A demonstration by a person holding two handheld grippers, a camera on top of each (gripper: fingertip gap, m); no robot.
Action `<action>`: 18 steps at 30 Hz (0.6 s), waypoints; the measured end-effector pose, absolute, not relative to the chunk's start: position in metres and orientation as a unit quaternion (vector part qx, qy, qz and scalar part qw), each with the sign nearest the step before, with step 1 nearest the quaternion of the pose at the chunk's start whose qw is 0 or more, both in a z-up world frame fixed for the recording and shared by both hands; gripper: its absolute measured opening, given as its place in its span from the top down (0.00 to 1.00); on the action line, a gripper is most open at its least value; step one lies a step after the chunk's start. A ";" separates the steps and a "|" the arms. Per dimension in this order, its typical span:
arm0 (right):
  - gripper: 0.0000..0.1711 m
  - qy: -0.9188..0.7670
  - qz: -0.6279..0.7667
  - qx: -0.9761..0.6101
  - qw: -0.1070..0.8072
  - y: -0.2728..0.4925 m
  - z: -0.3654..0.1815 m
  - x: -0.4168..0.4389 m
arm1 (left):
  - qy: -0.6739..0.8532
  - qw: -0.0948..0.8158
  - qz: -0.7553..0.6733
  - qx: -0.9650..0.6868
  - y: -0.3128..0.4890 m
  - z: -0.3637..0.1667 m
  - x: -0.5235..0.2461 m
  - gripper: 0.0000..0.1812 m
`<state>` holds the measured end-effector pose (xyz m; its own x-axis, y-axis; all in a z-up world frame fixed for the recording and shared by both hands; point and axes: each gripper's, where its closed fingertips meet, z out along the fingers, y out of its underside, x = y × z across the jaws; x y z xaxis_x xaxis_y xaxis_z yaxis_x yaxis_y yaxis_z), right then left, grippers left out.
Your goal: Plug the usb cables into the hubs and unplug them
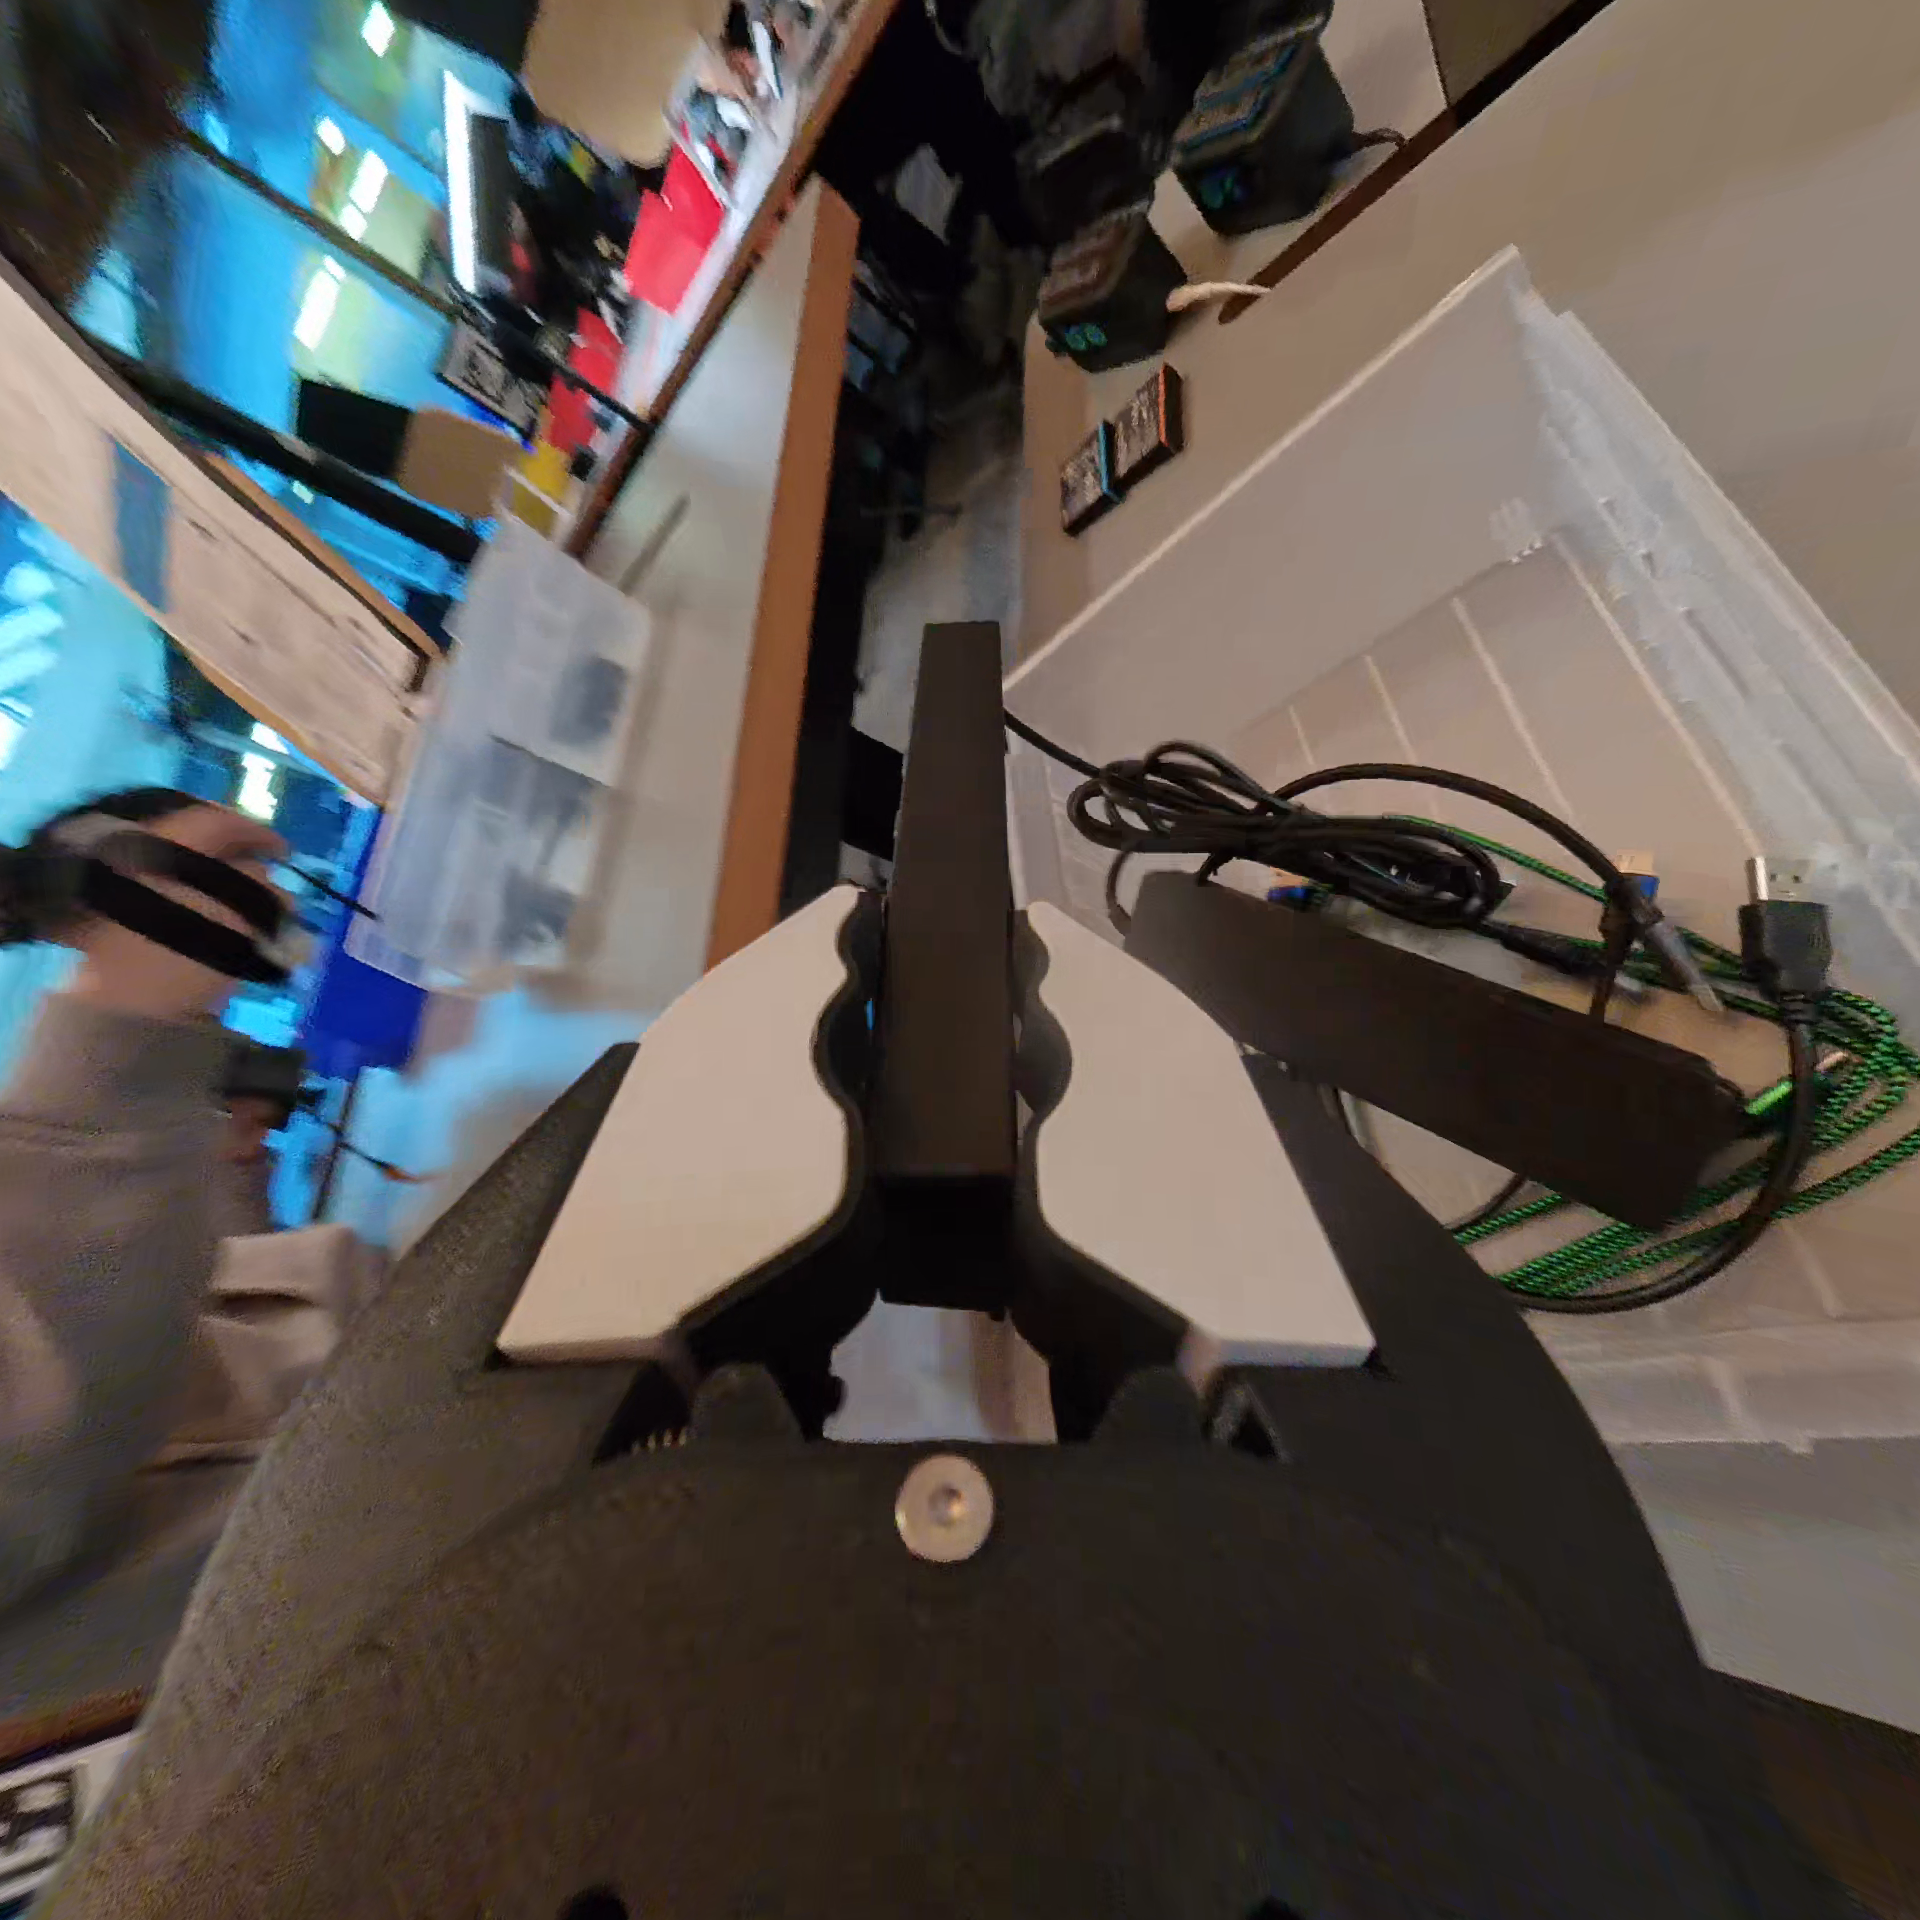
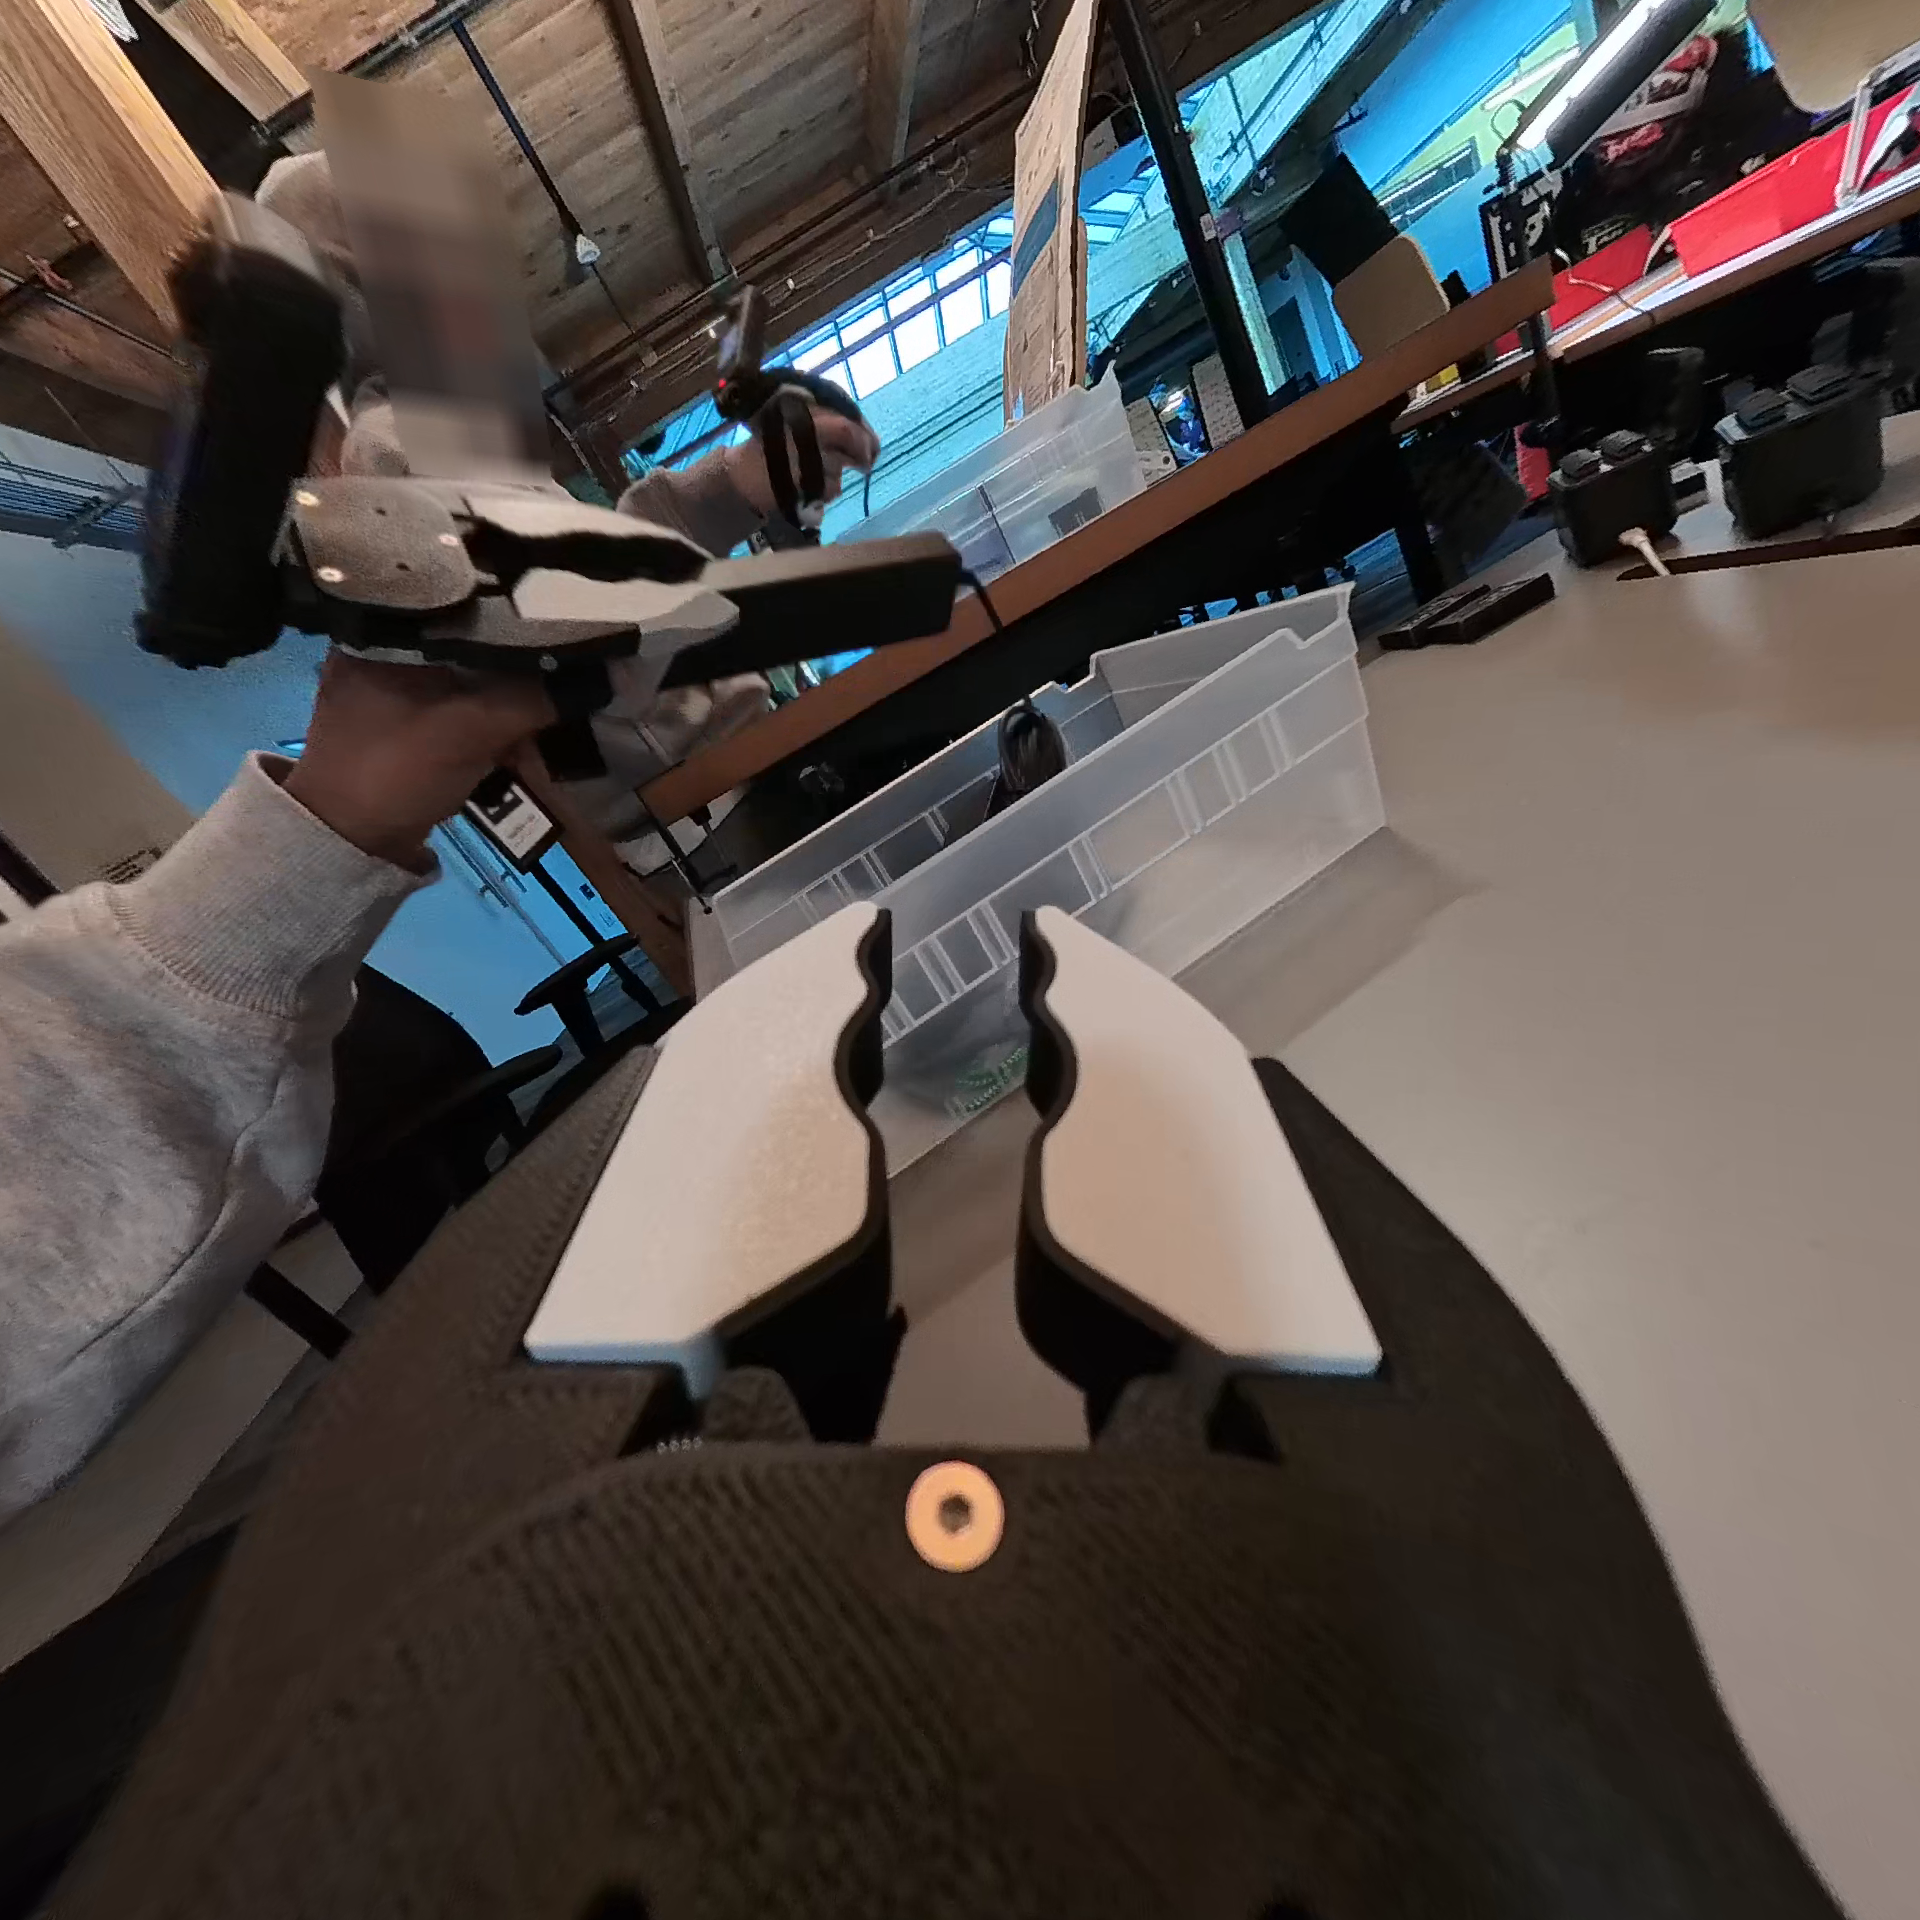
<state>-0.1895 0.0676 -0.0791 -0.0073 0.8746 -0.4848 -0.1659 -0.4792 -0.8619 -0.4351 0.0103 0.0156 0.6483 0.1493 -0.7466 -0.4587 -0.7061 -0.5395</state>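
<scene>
**Black hub lifted clear of the bin, right gripper idle**

Pale tabletop (image 2: 1621, 935), broad and bare on the right side; its far edge carries black boxes (image 2: 1808, 457) and two small dark packs (image 2: 1475, 613), well apart from the work.

Translucent plastic bin (image 2: 1195, 790) sits on the table ahead of the right gripper, long side toward it, walls ribbed. Inside, seen from the left wrist view: a second black hub (image 1: 1434, 1049) lying flat, a coil of black cable (image 1: 1299, 831) on its far end, green-and-black braided cable (image 1: 1683, 1236) looped beside and under it, and a black USB plug (image 1: 1782, 925) with bare metal tip pointing up, unplugged.

Left gripper (image 1: 945, 914): raised above the bin's near end, held roughly level in the person's hand (image 2: 405, 748), grey sleeve (image 2: 156, 1039) behind. White fingers (image 1: 717, 1143) clamped on a long black hub (image 1: 951, 935), which sticks straight out past the tips; a thin black lead runs from its far end down toward the bin.

Right gripper (image 2: 954, 956): low over the near table edge, pointing at the bin wall, fingers (image 2: 748, 1132) spread with a narrow gap, nothing between them. Clear table to its right.

Background: another person at a far bench, blurred.
</scene>
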 end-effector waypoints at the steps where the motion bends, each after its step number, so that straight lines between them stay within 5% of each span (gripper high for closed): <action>1: 0.86 -0.308 0.640 -0.575 0.406 0.068 -0.079 -0.190 | 0.108 0.372 0.426 -0.817 0.014 0.023 -0.429 0.86; 11: 0.86 -0.298 0.645 -0.578 0.402 0.070 -0.079 -0.188 | 0.154 0.450 0.517 -0.712 0.032 0.110 -0.395 0.86; 18: 0.86 -0.279 0.655 -0.574 0.404 0.077 -0.074 -0.183 | 0.192 0.543 0.434 -0.693 0.031 0.132 -0.336 0.86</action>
<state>-0.1827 0.0769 -0.0745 -0.0139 0.8499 -0.5267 -0.2081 -0.5177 -0.8299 -0.3362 0.0308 0.1318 0.5497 0.2043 -0.8100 -0.7377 -0.3362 -0.5854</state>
